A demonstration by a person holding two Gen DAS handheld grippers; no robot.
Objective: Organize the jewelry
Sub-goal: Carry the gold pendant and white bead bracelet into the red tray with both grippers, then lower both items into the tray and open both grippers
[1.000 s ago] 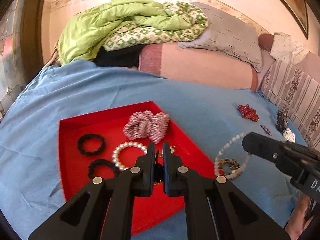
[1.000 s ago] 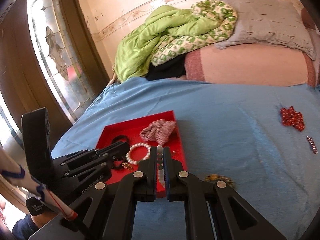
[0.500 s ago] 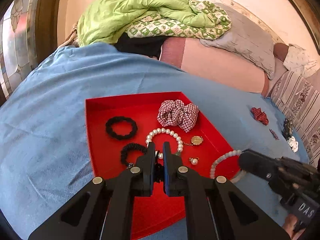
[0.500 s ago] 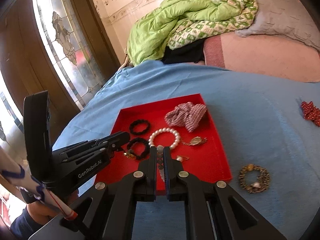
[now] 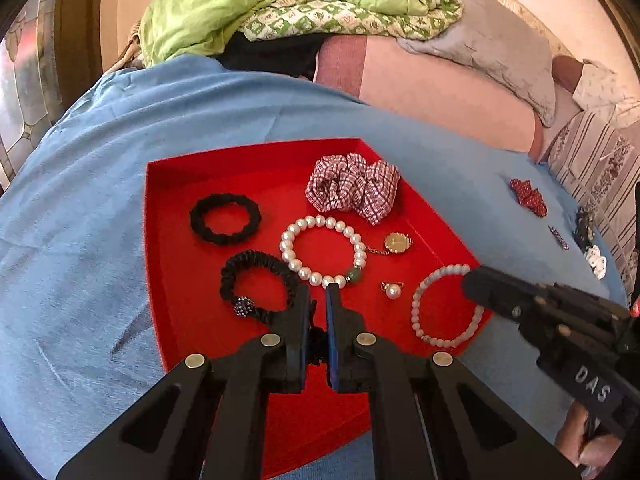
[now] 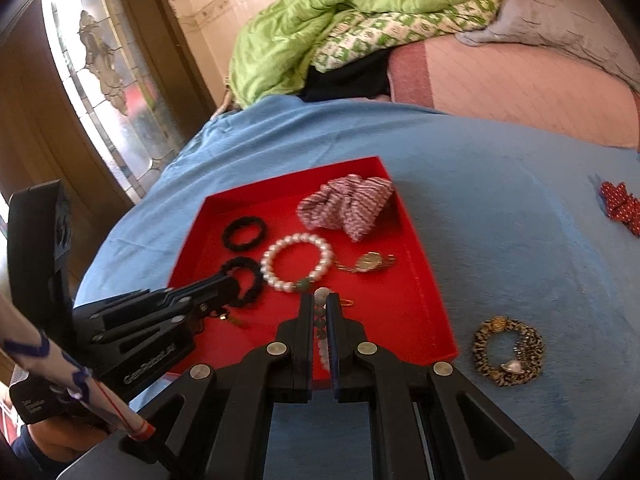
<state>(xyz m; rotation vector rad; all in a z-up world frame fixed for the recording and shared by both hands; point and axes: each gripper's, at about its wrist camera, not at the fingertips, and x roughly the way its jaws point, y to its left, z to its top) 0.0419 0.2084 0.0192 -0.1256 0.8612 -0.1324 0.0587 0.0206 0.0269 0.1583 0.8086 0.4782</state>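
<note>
A red tray point(image 5: 168, 240) on the blue bedsheet holds two black hair ties point(image 5: 225, 218), a checked scrunchie point(image 5: 352, 186), a pearl bracelet point(image 5: 324, 250), a gold watch-like piece point(image 5: 398, 242) and a pearl earring point(image 5: 393, 290). My left gripper point(image 5: 318, 292) hangs low over the tray's near part, shut on a small dark and gold trinket point(image 6: 234, 320). My right gripper point(image 6: 318, 300) is shut on a pale bead bracelet point(image 5: 436, 308), which hangs over the tray's right corner. From the right wrist, the left gripper point(image 6: 226, 286) points in from the left, over a black hair tie.
A leopard-print bracelet point(image 6: 508, 350) lies on the sheet just right of the tray. A red dotted bow point(image 5: 528, 196) and several small pieces point(image 5: 588, 240) lie further right. A green quilt point(image 5: 260, 8) and pillows are piled behind. A glazed door point(image 6: 108, 80) stands at left.
Both grippers have come down and forward over the tray. The pale bead bracelet has travelled with the right gripper from above the sheet to the tray's right corner.
</note>
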